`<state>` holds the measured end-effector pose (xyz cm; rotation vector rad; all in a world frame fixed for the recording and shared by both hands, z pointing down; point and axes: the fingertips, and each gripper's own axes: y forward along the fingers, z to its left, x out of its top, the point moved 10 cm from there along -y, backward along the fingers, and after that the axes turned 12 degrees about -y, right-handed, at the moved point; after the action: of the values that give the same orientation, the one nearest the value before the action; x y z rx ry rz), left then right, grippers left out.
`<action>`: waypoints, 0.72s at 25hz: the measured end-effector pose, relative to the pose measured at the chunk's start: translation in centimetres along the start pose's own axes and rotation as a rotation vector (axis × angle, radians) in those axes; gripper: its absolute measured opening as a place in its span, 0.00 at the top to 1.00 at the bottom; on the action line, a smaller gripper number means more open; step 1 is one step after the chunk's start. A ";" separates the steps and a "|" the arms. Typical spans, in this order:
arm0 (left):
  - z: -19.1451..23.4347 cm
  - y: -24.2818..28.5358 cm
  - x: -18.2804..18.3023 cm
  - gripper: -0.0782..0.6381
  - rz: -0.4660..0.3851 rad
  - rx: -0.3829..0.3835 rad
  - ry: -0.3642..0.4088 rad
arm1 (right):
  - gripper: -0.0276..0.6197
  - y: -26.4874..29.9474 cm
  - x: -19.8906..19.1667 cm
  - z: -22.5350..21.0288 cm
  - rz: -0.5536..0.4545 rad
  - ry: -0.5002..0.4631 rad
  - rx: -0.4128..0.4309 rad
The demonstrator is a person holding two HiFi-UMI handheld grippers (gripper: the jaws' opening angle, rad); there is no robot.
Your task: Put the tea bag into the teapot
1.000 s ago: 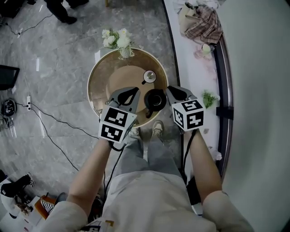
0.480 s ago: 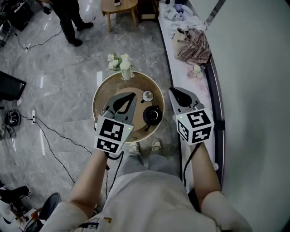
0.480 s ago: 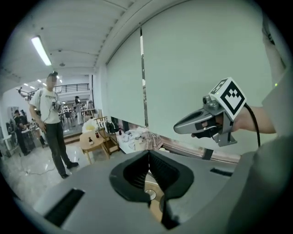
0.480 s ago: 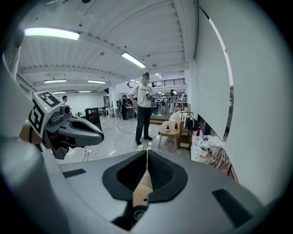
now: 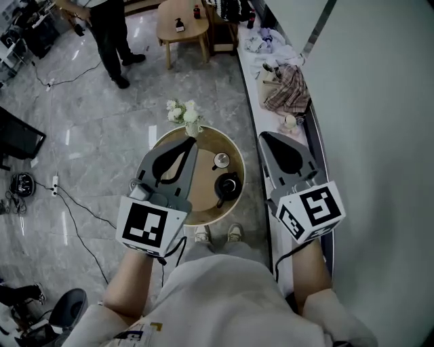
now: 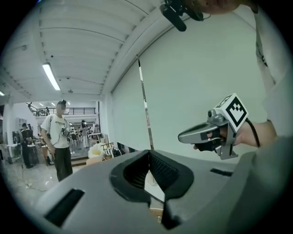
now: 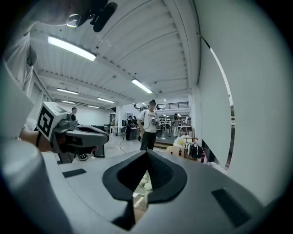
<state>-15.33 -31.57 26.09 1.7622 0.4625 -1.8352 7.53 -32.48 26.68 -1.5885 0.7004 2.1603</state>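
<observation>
A black teapot stands on the round wooden table, far below both grippers. Beside it lies a small round silvery piece. I see no tea bag in any view. My left gripper is held high over the table's left half, its jaws shut with nothing between them. My right gripper hovers right of the table, over the white ledge, jaws also shut and empty. Both point level into the room. Each shows in the other's view: the right gripper and the left gripper.
A vase of white flowers stands at the table's far edge. A white ledge with a checked cloth runs along the right wall. A person stands far left near a second small table. Cables cross the floor.
Both grippers have risen away from the table and toward the head camera. The table and teapot look smaller, and more of the room shows.
</observation>
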 end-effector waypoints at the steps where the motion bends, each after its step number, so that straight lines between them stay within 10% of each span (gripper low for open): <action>1: -0.2 -0.5 0.6 0.88 -0.016 0.002 -0.002 | 0.95 -0.5 0.7 0.0 -0.021 -0.009 -0.002; 18: -2.1 -4.4 2.4 0.88 -0.052 0.015 0.026 | 0.95 -4.7 5.6 1.6 -0.162 -0.113 0.070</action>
<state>-16.28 -27.15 23.01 1.8021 0.5103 -1.8572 7.27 -27.66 20.93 -1.4238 0.5850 2.0665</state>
